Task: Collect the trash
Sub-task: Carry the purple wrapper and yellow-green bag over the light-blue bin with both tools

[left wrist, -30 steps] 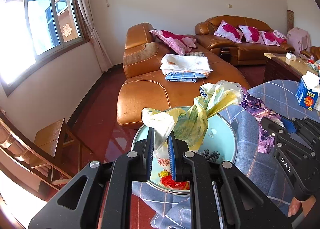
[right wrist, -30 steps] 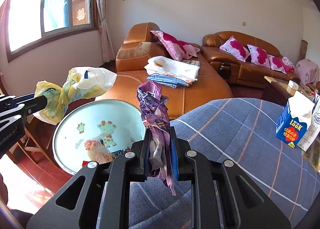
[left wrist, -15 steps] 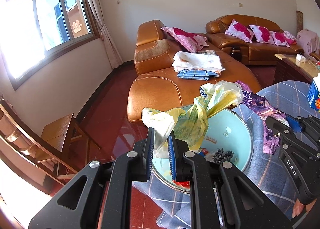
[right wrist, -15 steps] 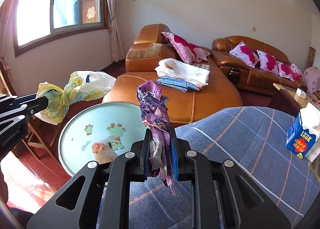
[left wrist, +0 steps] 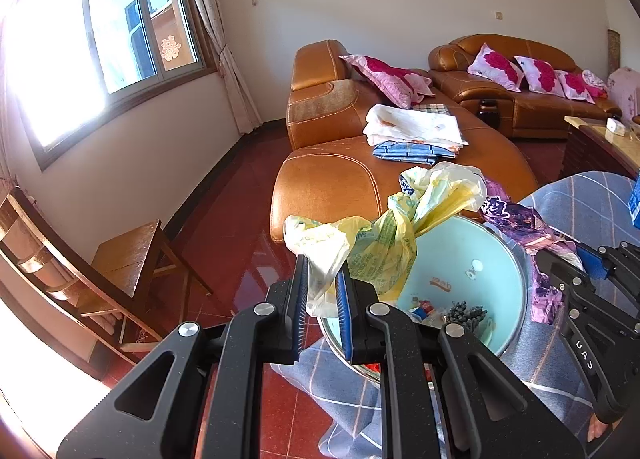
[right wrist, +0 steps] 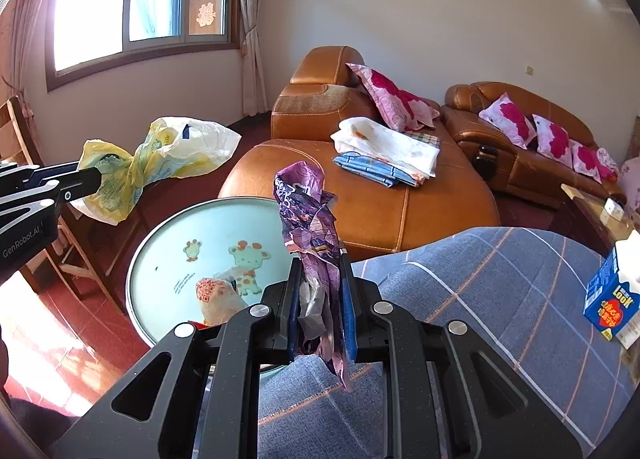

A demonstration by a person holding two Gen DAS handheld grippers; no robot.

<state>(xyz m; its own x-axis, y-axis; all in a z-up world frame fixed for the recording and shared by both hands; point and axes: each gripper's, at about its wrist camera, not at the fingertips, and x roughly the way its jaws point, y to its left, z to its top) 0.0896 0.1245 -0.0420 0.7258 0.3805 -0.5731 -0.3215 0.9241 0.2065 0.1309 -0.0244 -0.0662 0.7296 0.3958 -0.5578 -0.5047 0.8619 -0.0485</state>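
Observation:
My left gripper [left wrist: 322, 287] is shut on a crumpled yellow and white plastic bag [left wrist: 392, 231] and holds it in the air over the near left rim of a pale blue basin [left wrist: 496, 283]. The bag also shows in the right wrist view [right wrist: 160, 163]. My right gripper [right wrist: 320, 299] is shut on a crumpled purple wrapper [right wrist: 310, 227], held above the basin's right edge [right wrist: 168, 231]. The basin holds several bits of trash, among them a pale crumpled bag [right wrist: 218, 297] and a dark bunch [left wrist: 466, 313].
The basin stands at the edge of a table under a blue checked cloth [right wrist: 500, 299]. A blue LOOK carton [right wrist: 610, 299] stands at the right. A tan leather sofa [right wrist: 360, 195] with folded cloths lies behind. A wooden chair [left wrist: 132, 259] stands on the red floor at left.
Both grippers have swung left and drawn back a little with their loads still held. The basin and table now sit further right and lower in both views.

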